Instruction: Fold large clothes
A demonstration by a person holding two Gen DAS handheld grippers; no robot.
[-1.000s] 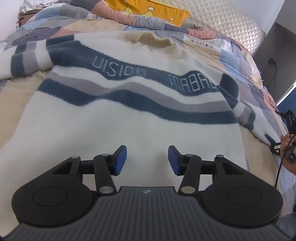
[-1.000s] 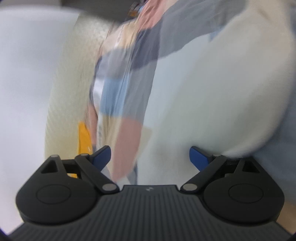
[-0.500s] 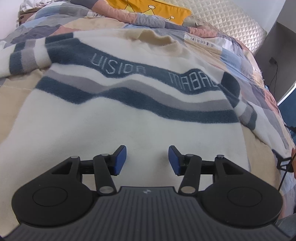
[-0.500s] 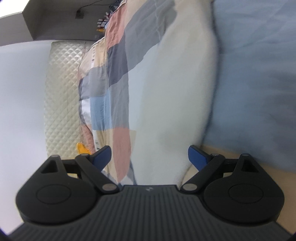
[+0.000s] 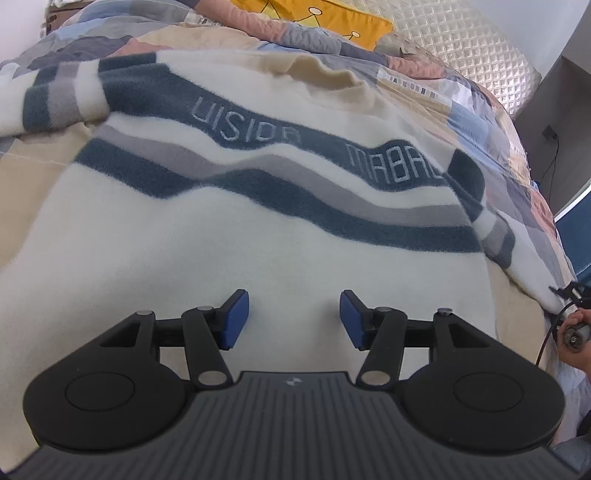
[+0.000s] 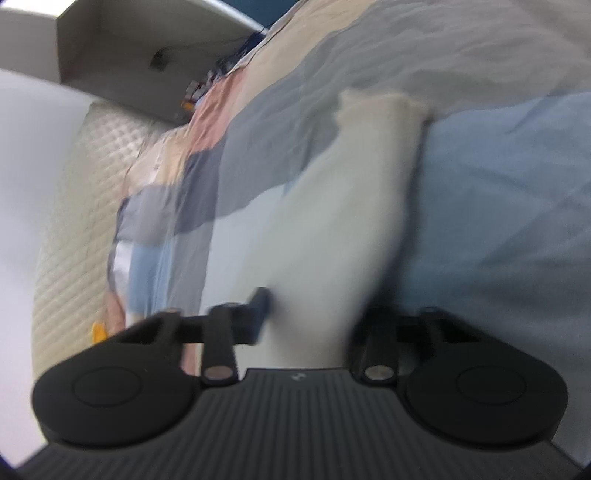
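Observation:
A large cream sweater [image 5: 229, 236] with dark blue and grey stripes and pale lettering lies spread flat on the bed. My left gripper [image 5: 293, 319] hovers over its lower body, open and empty. My right gripper [image 6: 310, 317] is at the sweater's right sleeve [image 6: 332, 206], which runs between its fingers. The left pad [image 6: 260, 308] shows against the cream fabric; the right pad is hidden behind the sleeve. The view is blurred, so I cannot tell whether it grips. The right gripper also shows in the left wrist view [image 5: 567, 295], at the sleeve's end.
The bed has a patchwork quilt [image 5: 480, 122] in blue, pink, beige and grey. A yellow pillow [image 5: 325, 14] and a quilted cream headboard [image 5: 469, 40] are at the far end. A dark wall with a socket and cable [image 5: 550, 133] stands to the right.
My right gripper has moved onto the sleeve and its jaws have narrowed around it. My left gripper has stayed open over the sweater body, shifting slightly.

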